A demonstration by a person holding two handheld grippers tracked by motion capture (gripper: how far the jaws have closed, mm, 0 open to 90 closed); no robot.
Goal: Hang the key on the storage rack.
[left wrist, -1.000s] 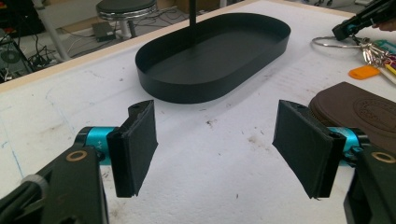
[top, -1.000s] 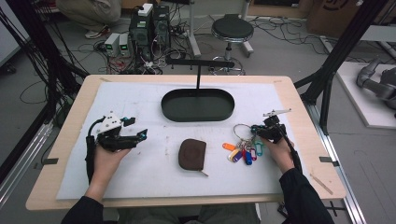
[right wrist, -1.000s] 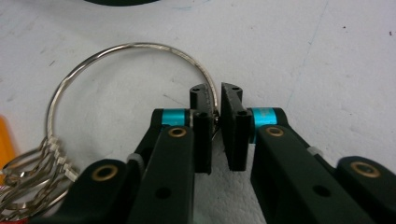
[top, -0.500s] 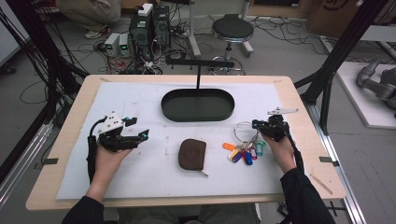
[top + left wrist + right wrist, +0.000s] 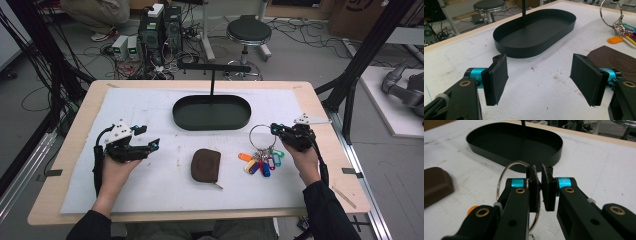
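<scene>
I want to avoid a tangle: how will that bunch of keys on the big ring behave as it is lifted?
The right gripper pinches the metal ring, which looks stiff. The coloured key tags hang loosely, so they will probably dangle and swing. They lie close to the brown pouch, but probably won't snag it.

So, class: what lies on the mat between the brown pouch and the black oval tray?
Nothing: between the brown pouch and black oval tray, the high view shows bare white mat.
</scene>
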